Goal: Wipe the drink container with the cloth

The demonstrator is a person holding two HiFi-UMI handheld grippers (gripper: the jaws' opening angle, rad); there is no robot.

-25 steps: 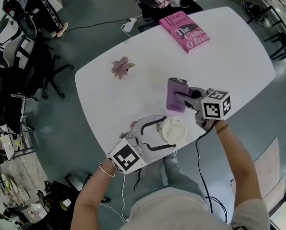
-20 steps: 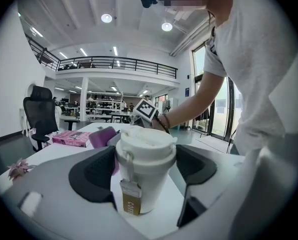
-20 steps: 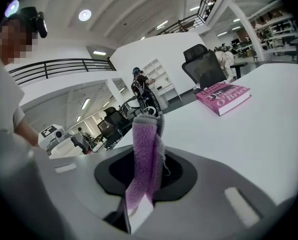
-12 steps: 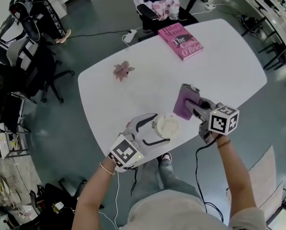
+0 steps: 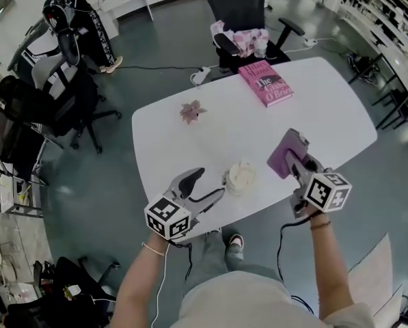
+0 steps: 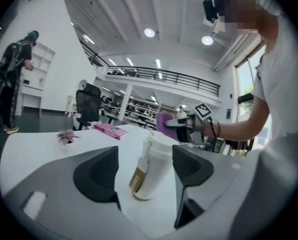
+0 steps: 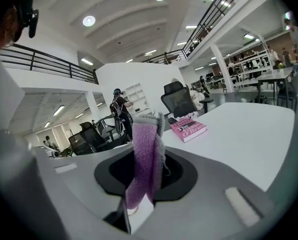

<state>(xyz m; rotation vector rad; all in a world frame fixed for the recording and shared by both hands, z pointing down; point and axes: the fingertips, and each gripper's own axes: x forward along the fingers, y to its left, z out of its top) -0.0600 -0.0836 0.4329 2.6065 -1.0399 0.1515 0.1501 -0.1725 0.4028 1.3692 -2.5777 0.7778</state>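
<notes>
Having just narrowed, the left gripper's (image 5: 209,183) wide fingers flanked the untouched cup (image 5: 241,176), needing a square grip before the right gripper's (image 5: 297,159) pinched cloth (image 5: 284,153) wiped.

The cloth (image 5: 286,154) is purple, the drink container (image 5: 241,178) cream, the book (image 5: 266,84) pink, the table (image 5: 327,111) white.

A white table (image 5: 327,108) stands on grey floor (image 5: 156,60), black office chairs (image 5: 236,2) nearby.

The purple cloth (image 7: 146,139) is covering the pads of the right gripper (image 7: 145,176), hiding where they are pressing. The print on the drink container (image 6: 151,166) is curving out of sight, possibly spelling coffee. The title on the pink book (image 5: 266,84) is showing too small to read.
</notes>
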